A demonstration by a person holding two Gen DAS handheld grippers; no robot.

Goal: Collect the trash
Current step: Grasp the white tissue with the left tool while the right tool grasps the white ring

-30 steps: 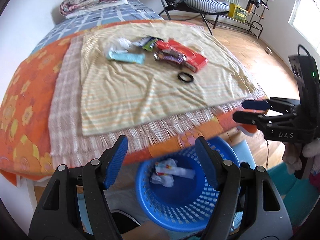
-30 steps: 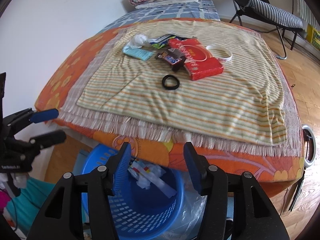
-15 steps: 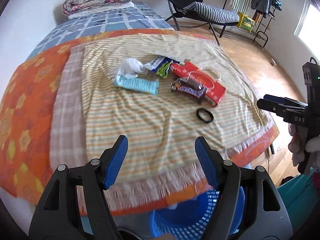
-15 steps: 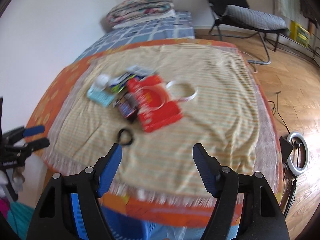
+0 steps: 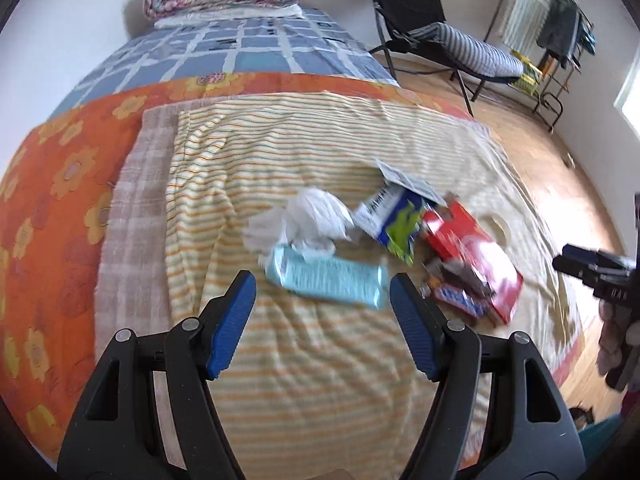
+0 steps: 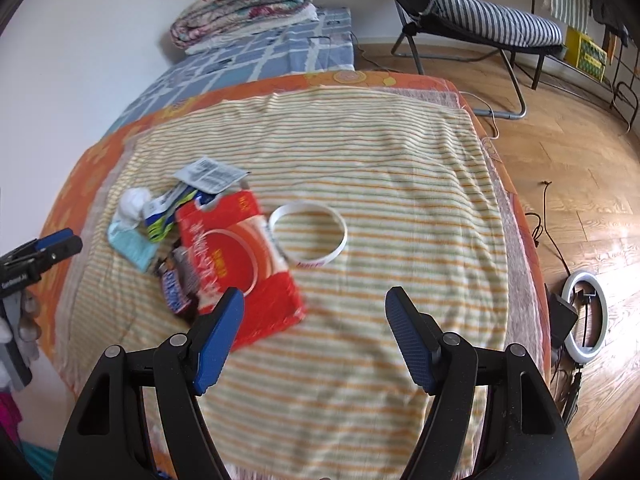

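A pile of trash lies on the striped cloth (image 5: 320, 380): a crumpled white tissue (image 5: 316, 216), a light-blue packet (image 5: 328, 278), a blue-and-green wrapper (image 5: 396, 220), a red box (image 5: 472, 252) and a dark snack-bar wrapper (image 5: 456, 288). My left gripper (image 5: 322, 284) hangs open just short of the light-blue packet, holding nothing. My right gripper (image 6: 316, 296) is open and empty over the cloth. Its left finger sits over the near corner of the red box (image 6: 236, 256). A white ring (image 6: 308, 236) lies just beyond the right gripper. Each gripper shows at the edge of the other's view.
The bed's far end has a blue checked cover (image 5: 240, 52) and a folded quilt (image 6: 244, 4). A black folding chair with a striped cushion (image 6: 492, 16) stands on the wooden floor (image 6: 580, 160). A ring light (image 6: 584, 316) and cables lie right of the bed.
Both grippers have moved from above the blue basket at the bed's edge forward over the bed toward the trash pile. The basket has left view. The right jaws have widened.
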